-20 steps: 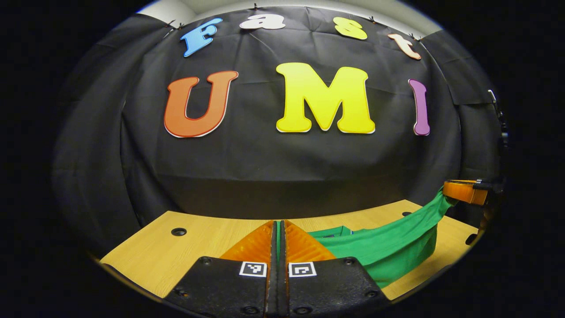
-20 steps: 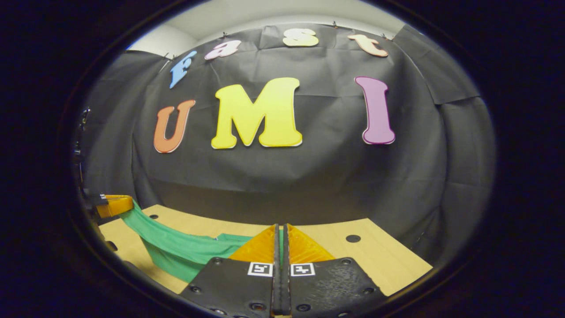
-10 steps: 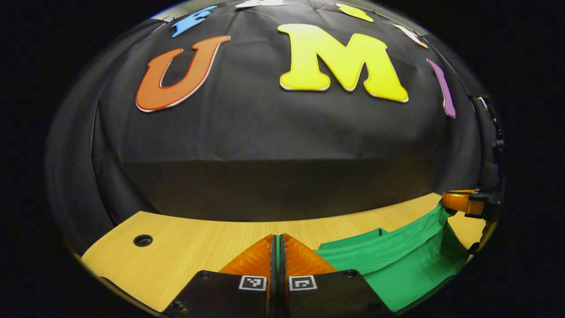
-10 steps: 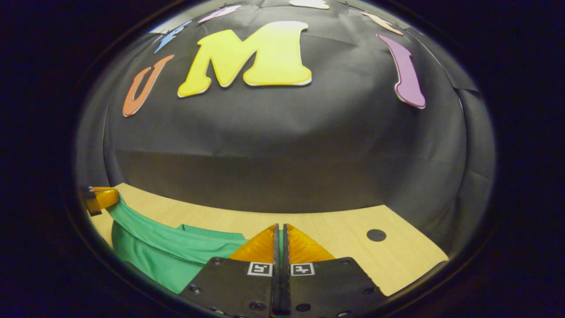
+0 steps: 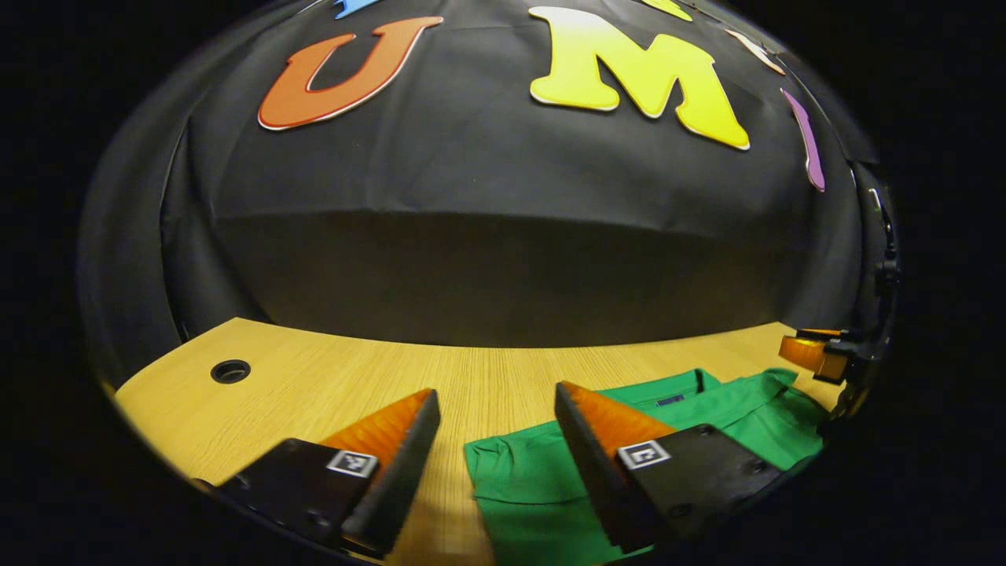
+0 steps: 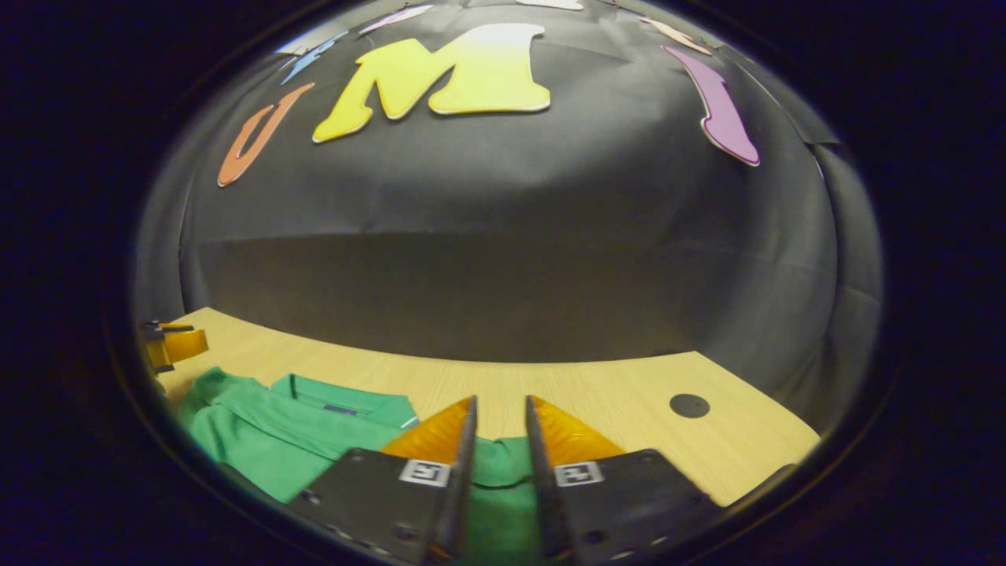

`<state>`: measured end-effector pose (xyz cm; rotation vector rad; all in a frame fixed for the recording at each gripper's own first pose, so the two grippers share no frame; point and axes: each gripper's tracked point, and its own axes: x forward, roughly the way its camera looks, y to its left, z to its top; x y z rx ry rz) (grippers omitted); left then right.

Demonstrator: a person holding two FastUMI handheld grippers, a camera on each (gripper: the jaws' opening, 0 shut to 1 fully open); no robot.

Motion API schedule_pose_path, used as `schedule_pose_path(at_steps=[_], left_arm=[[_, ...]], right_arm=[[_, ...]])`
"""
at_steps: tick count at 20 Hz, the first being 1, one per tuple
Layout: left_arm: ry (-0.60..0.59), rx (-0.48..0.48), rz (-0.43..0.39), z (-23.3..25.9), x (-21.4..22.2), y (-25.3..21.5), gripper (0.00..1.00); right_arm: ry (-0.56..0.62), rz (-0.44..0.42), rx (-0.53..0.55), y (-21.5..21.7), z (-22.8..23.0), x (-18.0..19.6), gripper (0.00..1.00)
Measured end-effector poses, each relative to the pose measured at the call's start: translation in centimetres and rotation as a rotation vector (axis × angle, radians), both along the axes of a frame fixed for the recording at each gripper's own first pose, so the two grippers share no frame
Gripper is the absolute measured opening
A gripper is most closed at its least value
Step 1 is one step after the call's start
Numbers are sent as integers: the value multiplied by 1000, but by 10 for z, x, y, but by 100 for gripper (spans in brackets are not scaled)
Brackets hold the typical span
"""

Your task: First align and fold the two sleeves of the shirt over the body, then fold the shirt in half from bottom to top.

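Note:
The green shirt (image 5: 534,479) lies folded on the wooden table (image 5: 330,377), its collar (image 5: 668,397) towards the booth wall. My left gripper (image 5: 493,391) stands open wide just above the shirt's left edge, with nothing between its fingers. In the right gripper view the shirt (image 6: 259,440) spreads to the left, and a strip of it shows in the narrow gap of my right gripper (image 6: 501,401), which is open a little and hangs low over the cloth. The right gripper (image 5: 813,354) also appears at the far right of the left gripper view, and the left gripper (image 6: 177,346) at the far left of the right gripper view.
A round hole (image 5: 230,370) sits in the table near its left end and another hole (image 6: 689,406) near its right end. The black cloth wall rises right behind the table's far edge. Bare wood lies between the shirt and that edge.
Both grippers came down towards the table and opened, letting go of the green shirt they held stretched between them. The shirt now lies flat on the table.

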<state>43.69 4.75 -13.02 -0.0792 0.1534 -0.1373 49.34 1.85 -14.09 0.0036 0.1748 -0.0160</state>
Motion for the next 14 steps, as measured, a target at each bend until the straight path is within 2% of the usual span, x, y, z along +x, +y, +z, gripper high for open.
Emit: schedule_pose_path(at_steps=[1, 2, 3, 7, 8, 10, 14], left_arm=[[6, 15, -4, 1, -2, -1, 100], [5, 31, 0, 1, -3, 0, 100], [-3, 38, 4, 2, -3, 0, 100], [-14, 23, 9, 3, -5, 4, 100], [-31, 47, 65, 9, -6, 17, 100], [-47, 71, 101, 18, -15, 27, 100], [-45, -17, 68, 34, -52, 16, 100]], right_arm=[[-8, -1, -5, 0, 1, 0, 67], [-15, -1, -8, 1, 1, -2, 88], [-23, -3, -10, 1, 3, -2, 95], [-55, -2, -28, 3, 7, -5, 95], [-53, -9, -47, 1, 9, -6, 96], [-68, -12, -77, 1, 22, -17, 97], [-103, 4, -38, 12, 52, -58, 95]])
